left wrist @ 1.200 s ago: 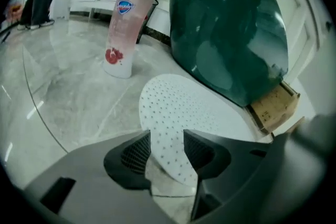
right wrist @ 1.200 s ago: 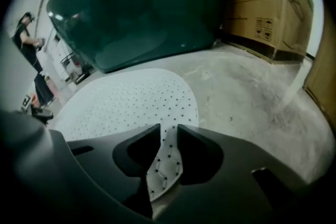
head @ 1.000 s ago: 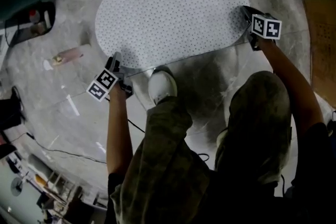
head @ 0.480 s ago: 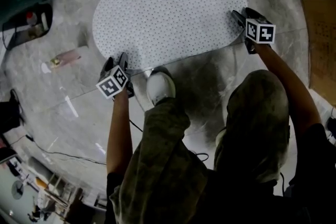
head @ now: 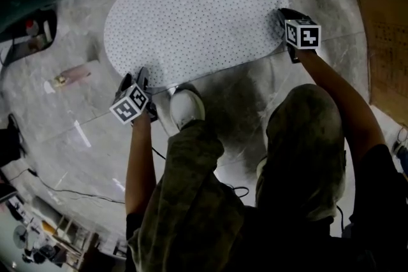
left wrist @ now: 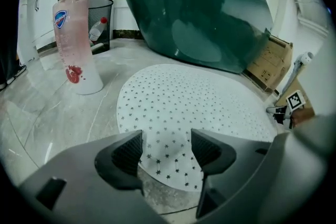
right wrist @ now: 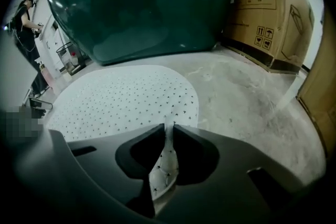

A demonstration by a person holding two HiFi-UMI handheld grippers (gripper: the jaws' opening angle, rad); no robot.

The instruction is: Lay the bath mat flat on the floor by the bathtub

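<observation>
While I watch from the head camera, the mat [head: 191, 16] lies spread on the floor [head: 248, 99], a white oval dotted with small dark stars, its long side running along the dark green tub [left wrist: 199, 8] and close beside it; most of it looks flat. My left claw [left wrist: 167, 149] sits at the mat's near left end; its jaws stand wide and have just been opening; the mat's rim shows between them, yet neither pad touches it. My right claw [right wrist: 168, 141] is at the mat's opposite end, on the side towards the boxes [right wrist: 268, 13]; its jaws have just been closing and now stand narrow, pinching a thin upright fold of the mat's edge; that bit of the rim is raised off the floor while the rest beyond it lies down. Both claws point steeply downward, each at the end of a bare forearm. One white shoe [head: 186, 106] rests on the floor just beside the mat's near edge, between the two claws and nearer the left one. Left of the mat a pink bottle [left wrist: 76, 39] stands on the floor, apart from the mat; behind it is a black mesh bin [left wrist: 102, 23].
</observation>
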